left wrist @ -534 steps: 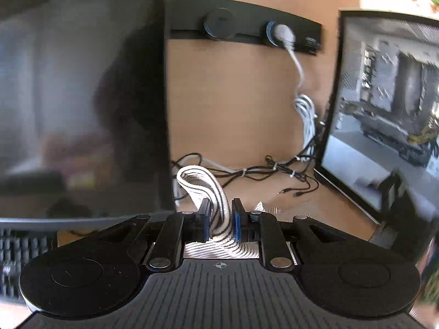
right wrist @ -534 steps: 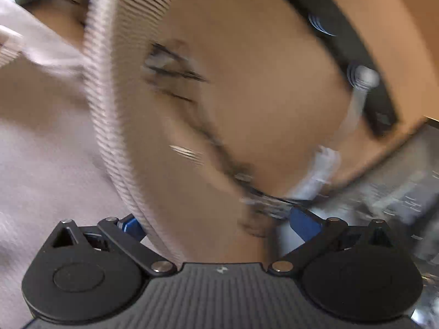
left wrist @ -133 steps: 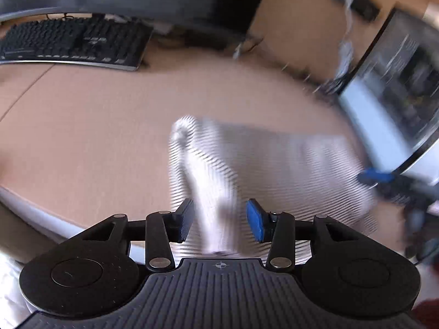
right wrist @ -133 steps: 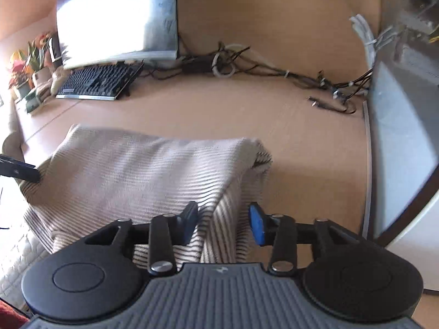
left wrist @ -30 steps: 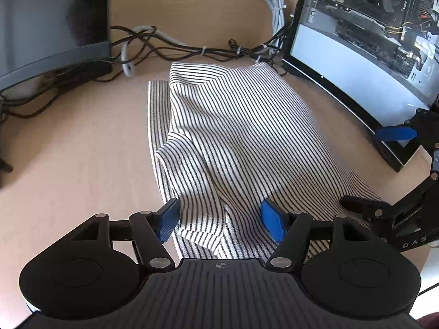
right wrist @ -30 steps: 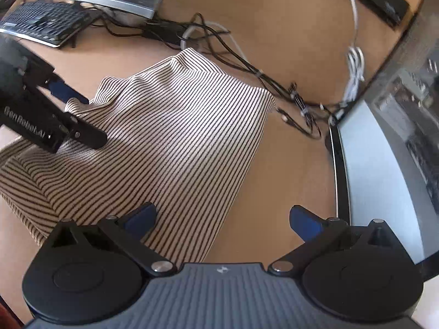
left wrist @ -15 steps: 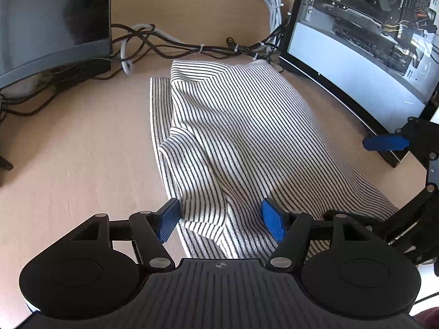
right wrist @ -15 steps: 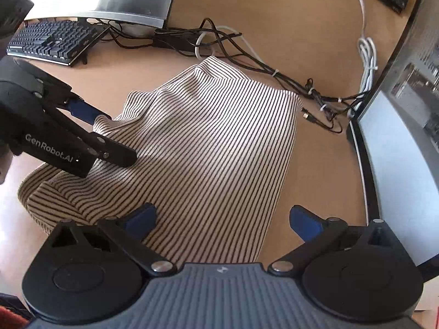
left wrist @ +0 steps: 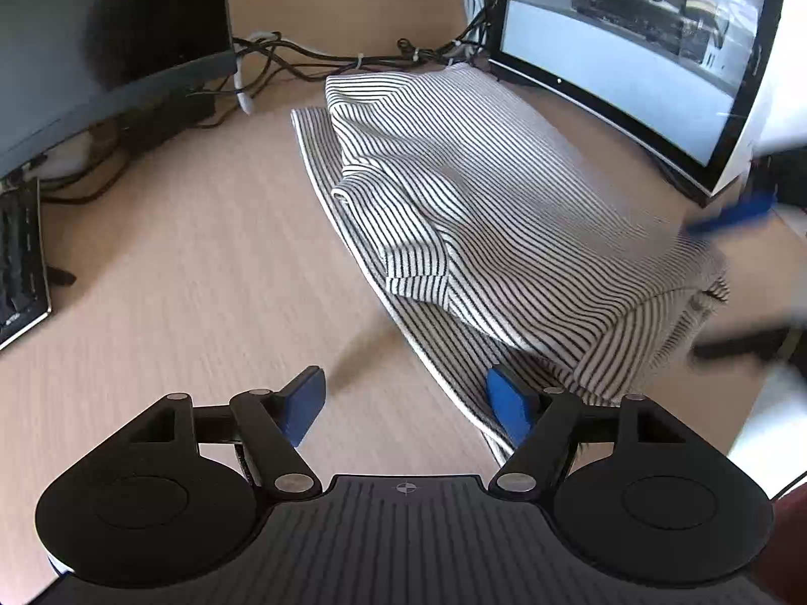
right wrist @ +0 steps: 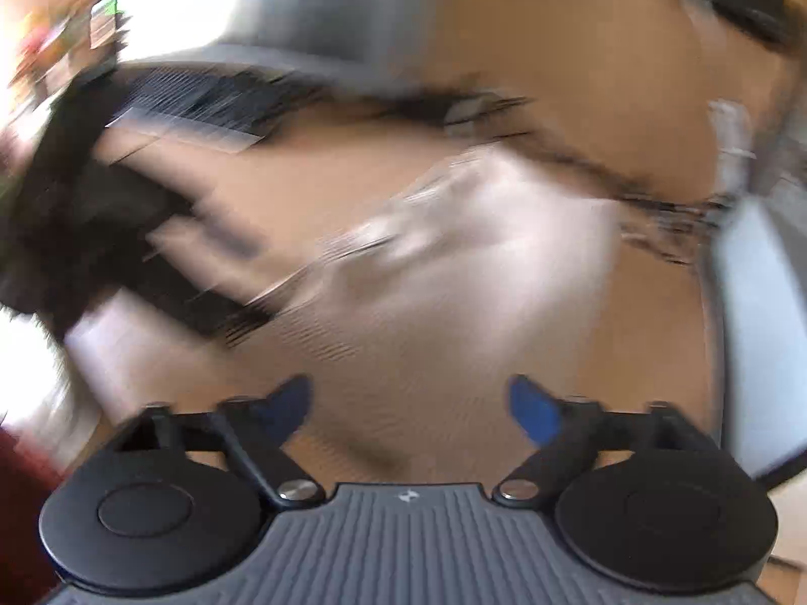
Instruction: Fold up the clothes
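Observation:
A black-and-white striped garment [left wrist: 504, 201] lies folded in a thick bundle on the wooden desk [left wrist: 176, 277], seen in the left wrist view. My left gripper [left wrist: 408, 403] is open just off the garment's near left edge, its right pad [left wrist: 507, 401] touching the lower hem, bare desk between the fingers. My right gripper [left wrist: 731, 272] shows as a blur at the garment's right end. The right wrist view is heavily motion-blurred: the right gripper [right wrist: 411, 406] is open over the pale smeared garment [right wrist: 454, 262], holding nothing.
A dark monitor [left wrist: 101, 25] stands at the back left with a keyboard [left wrist: 20, 262] at the left edge. A curved lit monitor [left wrist: 630, 50] borders the garment on the right. Tangled cables [left wrist: 353, 58] run along the back wall.
My left gripper has pulled back and to the left, off the garment. The right gripper has moved fast and narrowed a little, its view now smeared. The garment lies where it was.

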Demonstrator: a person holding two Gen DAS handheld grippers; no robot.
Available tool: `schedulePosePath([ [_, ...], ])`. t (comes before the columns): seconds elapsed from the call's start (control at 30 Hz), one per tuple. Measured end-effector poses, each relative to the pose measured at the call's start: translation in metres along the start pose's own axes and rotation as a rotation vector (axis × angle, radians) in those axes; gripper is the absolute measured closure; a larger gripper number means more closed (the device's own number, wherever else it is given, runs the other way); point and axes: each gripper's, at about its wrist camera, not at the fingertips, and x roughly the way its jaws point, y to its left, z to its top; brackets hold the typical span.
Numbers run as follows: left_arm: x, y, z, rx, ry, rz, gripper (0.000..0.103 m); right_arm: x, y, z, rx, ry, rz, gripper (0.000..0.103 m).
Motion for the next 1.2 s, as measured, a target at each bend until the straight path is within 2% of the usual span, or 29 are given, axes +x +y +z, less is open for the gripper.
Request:
schedulePosePath([
  [0.13,-0.028,0.007,-0.002,0.003,-0.062,-0.058,0.024,0.019,0.042,-0.002,-0.221,0.017,-0.067,0.047],
  [0.27,-0.048,-0.003,-0.008,0.121,-0.077,-0.127,0.017,0.025,0.029,0.005,-0.101,0.035,-0.064,0.047],
  [0.37,-0.050,-0.024,-0.017,0.259,-0.060,-0.131,0.014,0.028,0.018,0.010,-0.002,0.048,-0.059,0.055],
  [0.4,-0.047,-0.032,-0.021,0.309,-0.056,-0.119,0.014,0.029,0.014,0.012,0.031,0.052,-0.057,0.057],
  [0.5,-0.030,-0.050,-0.028,0.417,-0.051,-0.060,0.013,0.030,-0.016,0.013,0.251,0.064,0.034,0.058],
  [0.53,-0.023,-0.052,-0.029,0.430,-0.055,-0.040,0.013,0.030,-0.026,0.014,0.327,0.068,0.065,0.058],
  [0.6,-0.009,-0.057,-0.025,0.435,-0.066,-0.004,0.014,0.031,-0.029,0.012,0.361,0.069,0.088,0.058],
  [0.73,0.010,-0.055,-0.003,0.362,-0.086,0.034,0.015,0.029,-0.026,0.014,0.328,0.067,0.096,0.058],
  [0.8,0.014,-0.049,0.011,0.288,-0.079,0.022,0.015,0.021,-0.014,0.015,0.237,0.041,0.064,0.057],
  [0.83,0.013,-0.044,0.016,0.225,-0.064,-0.007,0.018,0.017,-0.006,0.013,0.163,0.017,0.020,0.054],
  [0.9,0.013,-0.032,0.027,0.100,-0.031,-0.062,0.021,0.008,0.010,0.008,0.010,-0.033,-0.074,0.030],
  [0.93,0.015,-0.026,0.030,0.039,-0.012,-0.086,0.022,0.008,0.017,0.004,-0.050,-0.055,-0.112,0.028],
  [1.0,0.019,-0.016,0.036,-0.075,0.022,-0.127,0.024,0.013,0.027,-0.004,-0.139,-0.079,-0.177,0.027],
  [1.17,0.023,-0.006,0.040,-0.241,0.055,-0.174,0.031,0.038,0.018,-0.007,-0.149,-0.071,-0.260,0.027],
  [1.2,0.024,-0.005,0.041,-0.260,0.056,-0.178,0.031,0.043,0.016,-0.008,-0.148,-0.070,-0.276,0.034],
])
